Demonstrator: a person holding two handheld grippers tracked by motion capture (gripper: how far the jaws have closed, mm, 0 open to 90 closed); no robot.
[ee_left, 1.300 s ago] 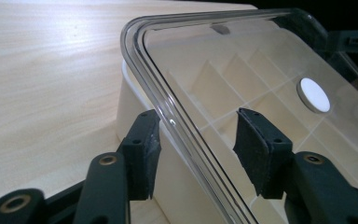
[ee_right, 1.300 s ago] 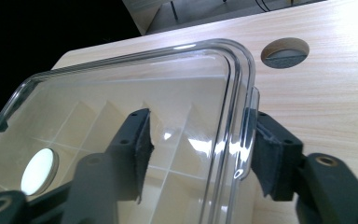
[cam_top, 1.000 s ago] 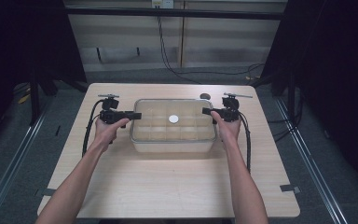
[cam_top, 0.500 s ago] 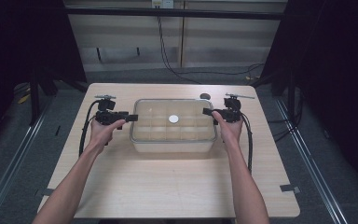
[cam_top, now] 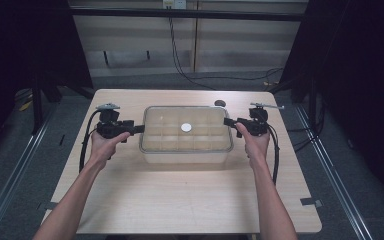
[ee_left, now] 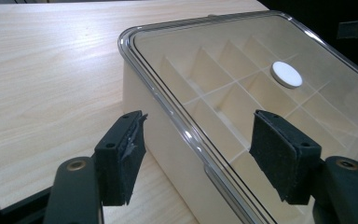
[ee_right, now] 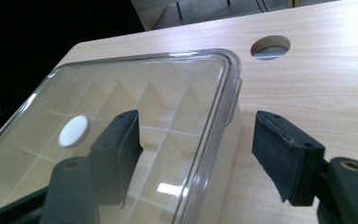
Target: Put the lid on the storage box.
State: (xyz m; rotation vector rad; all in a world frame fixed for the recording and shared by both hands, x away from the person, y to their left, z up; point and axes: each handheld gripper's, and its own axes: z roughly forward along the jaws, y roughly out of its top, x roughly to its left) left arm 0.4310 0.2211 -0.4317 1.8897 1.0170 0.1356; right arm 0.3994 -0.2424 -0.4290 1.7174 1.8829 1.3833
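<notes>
A shallow box (cam_top: 186, 156) with a clear lid and several inner compartments lies mid-table. A white disc (cam_top: 186, 128) sits at the lid's centre. My left gripper (cam_top: 139, 129) is at the box's left end and my right gripper (cam_top: 227, 121) at its right end. In the left gripper view the open left gripper (ee_left: 200, 144) straddles the lid's rim (ee_left: 177, 112) without pressing it. In the right gripper view the right gripper (ee_right: 200, 140) stands the same way over the lid's edge (ee_right: 223, 107). Both pairs of jaws have just been opening, with only the rim between them.
The box rests on a light wooden table (cam_top: 180, 200) with a round cable hole (cam_top: 220, 103) behind its right end. Black cables trail from both grippers. Dark floor and metal rails flank the table.
Both grippers have drawn back a little from the box's ends, the left one leftward and the right one rightward, and their jaws stand wider. The box has stayed in place.
</notes>
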